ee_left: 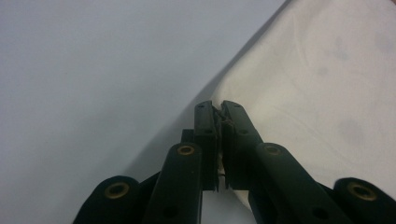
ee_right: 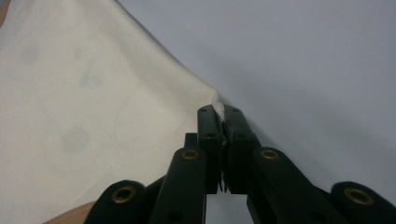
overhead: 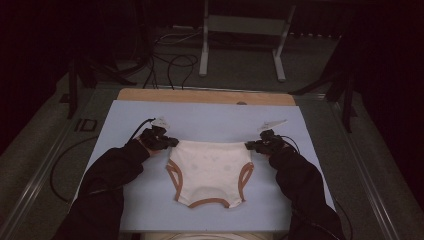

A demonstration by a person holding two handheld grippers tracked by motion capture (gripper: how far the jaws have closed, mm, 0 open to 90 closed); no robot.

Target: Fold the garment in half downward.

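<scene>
Garment: one small pair of cream cotton briefs with tan-brown trim round the leg holes and crotch (overhead: 210, 172), lying flat in the middle of the mat, waistband toward the far edge, crotch toward the person.
Surface: one pale blue mat (overhead: 125, 200) laid over a wooden tabletop (overhead: 200, 96), whose bare strip shows along the far edge.
Left gripper: left gripper (overhead: 172, 142), jaws pressed together on the briefs' left waistband corner; in the left gripper view (ee_left: 218, 114) a sliver of cream cloth sits between the black jaws.
Right gripper: right gripper (overhead: 248, 145), jaws pinched on the right waistband corner; in the right gripper view (ee_right: 222, 114) a white tuft of fabric pokes out at the tips.
Cloth between them: the waistband runs nearly straight from one gripper to the other.
Arms: two black sleeves (overhead: 107, 185) come in from the near edge, one on either side of the briefs, neither one lying across them.
Around: one pale metal stand with two legs (overhead: 240, 30) on the floor beyond the table; loose black cables (overhead: 172, 65) on the floor near it; a small dark square object (overhead: 86, 125) just off the mat's left side.
In the way: nothing lies on the briefs or between the grippers.
Count: one garment, two grippers, one mat.
</scene>
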